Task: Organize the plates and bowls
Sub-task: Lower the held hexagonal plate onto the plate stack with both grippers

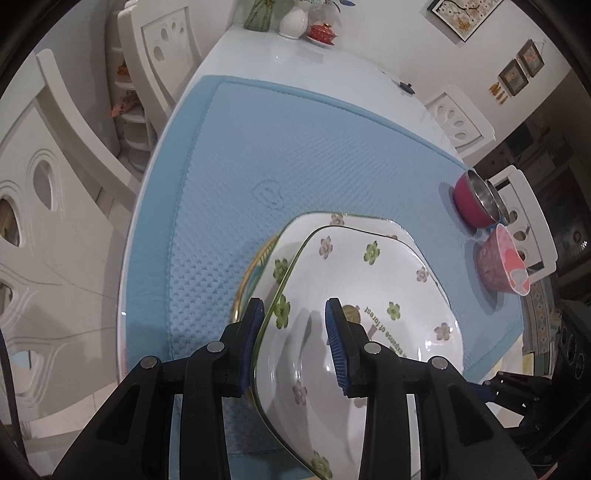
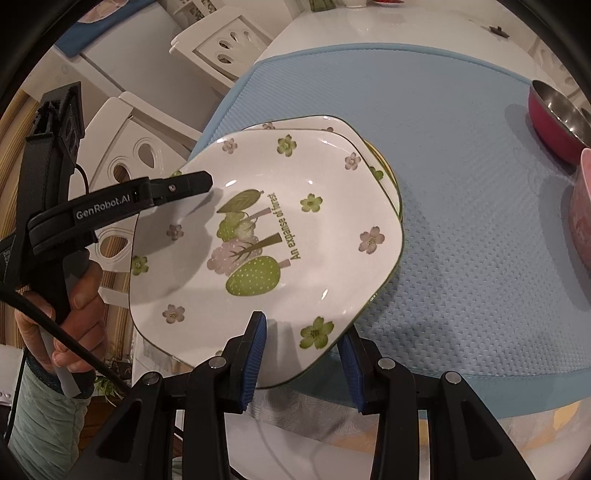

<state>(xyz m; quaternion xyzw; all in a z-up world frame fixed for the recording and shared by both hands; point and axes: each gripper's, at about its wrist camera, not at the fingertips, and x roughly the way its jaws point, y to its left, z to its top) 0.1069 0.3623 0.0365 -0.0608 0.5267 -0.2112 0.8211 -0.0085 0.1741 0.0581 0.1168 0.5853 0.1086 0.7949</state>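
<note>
A white plate with green and pink flowers (image 2: 295, 206) hangs tilted above a stack on the blue mat (image 2: 480, 221), held from two sides. My left gripper (image 1: 294, 302) straddles its rim (image 1: 280, 280), shut on it; in the right wrist view the upper finger (image 2: 192, 182) rests on the plate's far left edge. My right gripper (image 2: 301, 326) is shut on the near rim, one pad on top and one underneath. Below lie a matching flowered plate (image 2: 332, 125) and a gold-rimmed plate (image 2: 384, 162), mostly hidden.
Dark red bowls with steel insides (image 1: 476, 203) and a pink bowl (image 1: 498, 258) stand at the mat's right edge. White chairs (image 1: 55, 221) line the table's left side. Vases (image 1: 293, 22) stand at the table's far end. A hand (image 2: 74, 295) holds the left gripper's handle.
</note>
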